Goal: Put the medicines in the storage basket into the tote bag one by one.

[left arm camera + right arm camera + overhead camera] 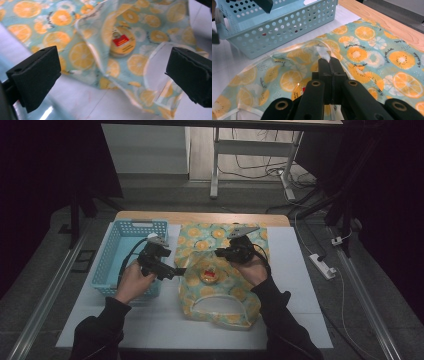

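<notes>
A bag with orange slices printed on it lies flat on the white tabletop, just right of a blue basket; a small round tin with a red label shows through the bag near its middle; the bag's open mouth faces the person.

The right claw sits over the bag, a bit above the tin; its jaws are pressed together on a fold of the bag's clear edge; in the right claw's view the pinched bit sticks up just past the jaw tips, with the basket behind it on the left and a strip of bare wood at the far side.

The left claw is at the bag's left edge, just in front of the basket; its jaws stand wide apart with nothing in them; in the left claw's view the bag lies between and beyond the two black pads, and the tin shows through the bag straight ahead; I cannot tell if the pads touch the bag.
</notes>
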A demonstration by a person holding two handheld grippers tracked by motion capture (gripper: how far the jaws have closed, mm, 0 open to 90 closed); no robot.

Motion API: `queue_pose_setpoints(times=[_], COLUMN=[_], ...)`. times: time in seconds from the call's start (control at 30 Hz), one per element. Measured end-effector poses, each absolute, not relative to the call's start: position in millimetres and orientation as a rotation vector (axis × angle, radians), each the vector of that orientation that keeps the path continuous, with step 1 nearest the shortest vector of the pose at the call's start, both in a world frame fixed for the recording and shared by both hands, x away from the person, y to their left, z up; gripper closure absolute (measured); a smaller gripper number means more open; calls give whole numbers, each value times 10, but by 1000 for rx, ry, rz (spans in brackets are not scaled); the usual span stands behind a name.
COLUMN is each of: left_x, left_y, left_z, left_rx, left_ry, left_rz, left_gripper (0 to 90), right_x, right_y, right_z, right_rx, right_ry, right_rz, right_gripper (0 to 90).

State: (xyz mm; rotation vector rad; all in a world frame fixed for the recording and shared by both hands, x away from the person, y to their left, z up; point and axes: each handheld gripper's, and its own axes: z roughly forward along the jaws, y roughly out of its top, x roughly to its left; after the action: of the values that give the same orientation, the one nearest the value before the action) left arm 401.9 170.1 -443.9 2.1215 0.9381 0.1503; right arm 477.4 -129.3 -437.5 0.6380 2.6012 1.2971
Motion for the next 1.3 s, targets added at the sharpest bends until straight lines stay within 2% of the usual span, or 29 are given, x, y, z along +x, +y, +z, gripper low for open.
queue_pose_setpoints(times=[0.53,0.8,1.3], left_x=[4072,4147,4355], left_y=[2204,2387,2453], left_z=[-4518,-4590,-4831], left_rx=[2111,2103,2157], left_ry=[1120,1177,1237], left_rz=[257,271,264], left_gripper=[0,0,0], right_x=[4772,4776,4773], right_y=[-1291,-1296,-1292], right_z=[-4383,-4384,-4385], right_rx=[635,638,639], right_ry=[2599,2597,2600], right_rz=[1290,1291,1291], right_gripper=[900,900,900])
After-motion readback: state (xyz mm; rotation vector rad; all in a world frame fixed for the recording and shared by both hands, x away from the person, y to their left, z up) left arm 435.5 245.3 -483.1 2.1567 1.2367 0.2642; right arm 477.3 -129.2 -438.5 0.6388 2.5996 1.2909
